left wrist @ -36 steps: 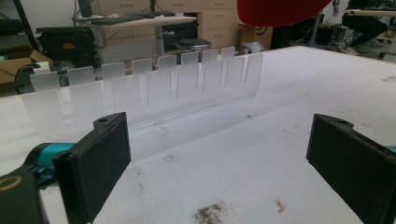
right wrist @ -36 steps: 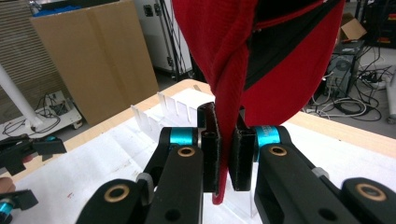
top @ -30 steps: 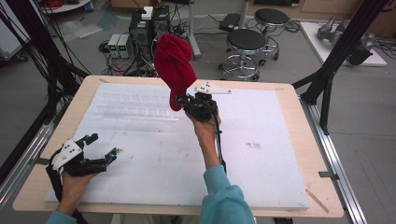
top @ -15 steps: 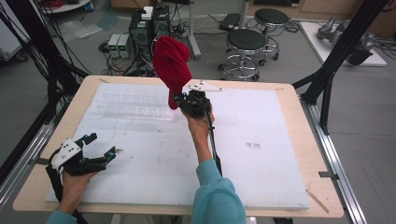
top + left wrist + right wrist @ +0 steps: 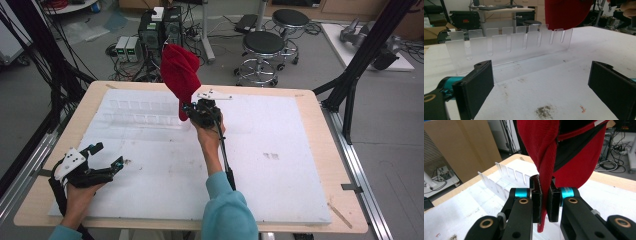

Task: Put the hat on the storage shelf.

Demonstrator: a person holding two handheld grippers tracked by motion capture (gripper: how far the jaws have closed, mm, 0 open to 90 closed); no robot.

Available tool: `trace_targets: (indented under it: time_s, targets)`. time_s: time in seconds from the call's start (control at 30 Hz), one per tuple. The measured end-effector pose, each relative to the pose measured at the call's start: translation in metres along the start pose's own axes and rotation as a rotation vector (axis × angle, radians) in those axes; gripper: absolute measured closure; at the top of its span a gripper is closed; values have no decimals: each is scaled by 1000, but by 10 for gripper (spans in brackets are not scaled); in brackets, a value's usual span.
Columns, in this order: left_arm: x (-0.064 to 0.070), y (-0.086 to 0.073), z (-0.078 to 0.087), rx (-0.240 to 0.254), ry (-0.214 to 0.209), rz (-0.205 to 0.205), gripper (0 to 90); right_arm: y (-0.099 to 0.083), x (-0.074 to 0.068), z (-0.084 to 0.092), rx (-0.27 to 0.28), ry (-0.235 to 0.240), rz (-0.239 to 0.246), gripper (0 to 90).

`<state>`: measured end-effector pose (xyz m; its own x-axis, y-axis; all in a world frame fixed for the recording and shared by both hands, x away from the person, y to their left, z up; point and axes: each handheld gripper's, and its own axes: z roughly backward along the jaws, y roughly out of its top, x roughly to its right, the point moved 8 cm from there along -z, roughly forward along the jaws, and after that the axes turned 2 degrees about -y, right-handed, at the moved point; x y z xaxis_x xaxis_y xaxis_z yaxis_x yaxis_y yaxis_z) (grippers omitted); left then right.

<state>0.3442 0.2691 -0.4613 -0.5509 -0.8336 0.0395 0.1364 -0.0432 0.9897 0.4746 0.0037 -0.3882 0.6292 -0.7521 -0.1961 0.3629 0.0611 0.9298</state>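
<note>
A red knitted hat [image 5: 179,77] is held up in the air above the far middle of the white table. My right gripper [image 5: 192,108] is shut on its lower edge; in the right gripper view the red fabric [image 5: 549,162] is pinched between the two black pads [image 5: 536,197]. A clear plastic rack [image 5: 145,114] with several upright slots lies on the table left of the hat, also seen as the rack [image 5: 506,47] in the left gripper view. My left gripper [image 5: 107,156] rests low at the near left corner, open, with nothing between its fingers [image 5: 477,87].
The white foam board [image 5: 280,165] covers most of the wooden table [image 5: 310,100]. Stools [image 5: 265,45], computer boxes [image 5: 150,30] and cables stand on the floor beyond the far edge. Black frame posts [image 5: 360,55] rise at both sides.
My right gripper has moved slightly left and farther away with the red hat hanging above it. The left gripper has stayed in place.
</note>
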Motion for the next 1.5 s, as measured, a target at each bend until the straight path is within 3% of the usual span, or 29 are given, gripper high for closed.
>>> trace_targets:
  time_s: [0.47,0.87,1.17,1.23,1.33,1.5]
  targets:
    - [0,0,0,0,-1,-1,67,-15,4,-10,-13,-13,-34,852]
    - [0,0,0,0,-1,-1,68,-35,-2,-3,-62,-15,0,851]
    - [-1,0,0,0,8,10,68,-36,-3,-2,-78,-26,13,844]
    - [-1,0,0,-1,9,10,68,-37,-2,-2,-81,-27,11,762]
    - [-1,0,0,2,7,10,68,-37,-1,-2,-84,-73,35,476]
    - [-1,0,0,-1,9,13,68,-35,-1,4,-97,-81,38,263]
